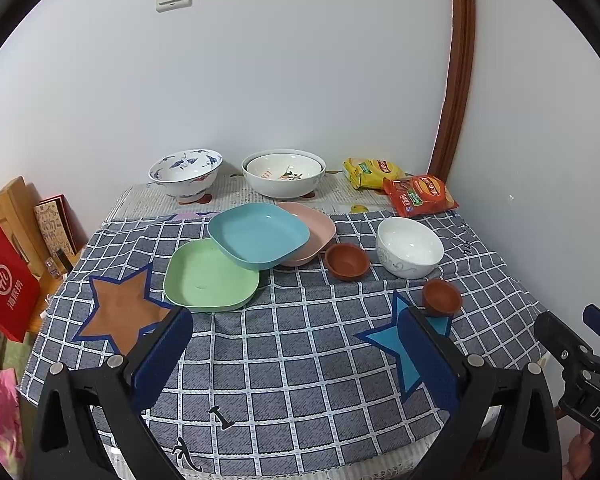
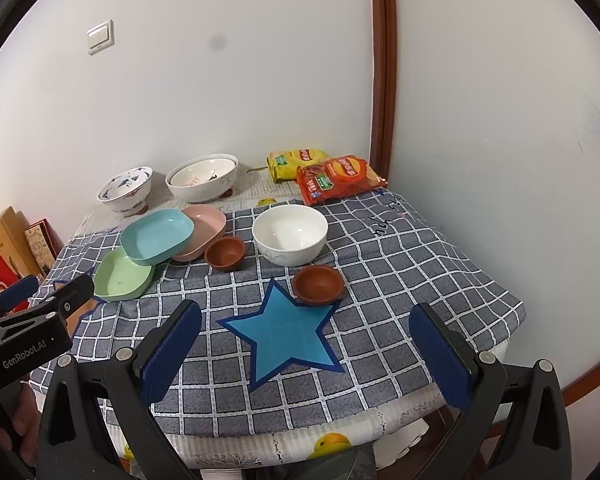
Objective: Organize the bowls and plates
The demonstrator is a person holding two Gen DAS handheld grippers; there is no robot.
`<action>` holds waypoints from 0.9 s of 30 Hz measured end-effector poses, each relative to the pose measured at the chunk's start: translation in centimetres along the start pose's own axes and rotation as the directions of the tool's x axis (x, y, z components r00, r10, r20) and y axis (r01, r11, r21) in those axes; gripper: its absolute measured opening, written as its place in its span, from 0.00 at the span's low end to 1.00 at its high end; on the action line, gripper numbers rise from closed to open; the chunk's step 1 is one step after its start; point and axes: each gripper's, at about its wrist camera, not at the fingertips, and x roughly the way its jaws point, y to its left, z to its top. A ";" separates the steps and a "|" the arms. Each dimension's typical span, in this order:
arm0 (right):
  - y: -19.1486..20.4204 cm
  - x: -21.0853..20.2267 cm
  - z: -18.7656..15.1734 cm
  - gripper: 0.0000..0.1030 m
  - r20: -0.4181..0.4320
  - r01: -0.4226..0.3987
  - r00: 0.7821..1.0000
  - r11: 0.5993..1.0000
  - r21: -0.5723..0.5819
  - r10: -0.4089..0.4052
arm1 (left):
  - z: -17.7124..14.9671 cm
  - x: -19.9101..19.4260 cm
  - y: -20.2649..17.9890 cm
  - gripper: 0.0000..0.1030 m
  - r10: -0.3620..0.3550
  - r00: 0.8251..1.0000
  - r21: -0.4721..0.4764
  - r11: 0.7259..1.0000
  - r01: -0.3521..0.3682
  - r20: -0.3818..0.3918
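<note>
Three square plates overlap mid-table: green [image 1: 210, 276] [image 2: 121, 276], blue [image 1: 258, 234] [image 2: 156, 240] resting on it, pink [image 1: 316, 226] [image 2: 208, 224] behind. Two small brown bowls [image 1: 347, 261] [image 1: 441, 297] [image 2: 225, 253] [image 2: 318, 283] and a white bowl [image 1: 410, 246] [image 2: 290, 234] stand to the right. A blue-patterned bowl [image 1: 186, 174] [image 2: 126, 189] and nested white bowls [image 1: 283, 172] [image 2: 202, 176] stand at the back. My left gripper [image 1: 296, 320] and right gripper [image 2: 304, 316] are open and empty, above the near edge.
The table wears a grey checked cloth [image 1: 284, 360] [image 2: 400, 280] with star patches. Two snack bags [image 1: 418, 194] [image 2: 338, 178] lie at the back right by the wall. A red bag [image 1: 4, 280] and wooden shelf stand left of the table.
</note>
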 end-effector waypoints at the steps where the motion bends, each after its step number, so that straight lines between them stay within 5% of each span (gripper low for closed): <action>1: 0.0 0.0 0.0 1.00 -0.001 0.000 1.000 1.000 0.001 0.000 | 0.0 0.0 0.0 1.00 0.001 1.000 0.000 1.000 -0.001 0.000; 27: -0.3 -0.1 -0.1 1.00 0.008 0.000 1.000 1.000 0.012 0.000 | -0.6 -0.2 -0.3 1.00 0.012 1.000 0.023 1.000 -0.012 0.006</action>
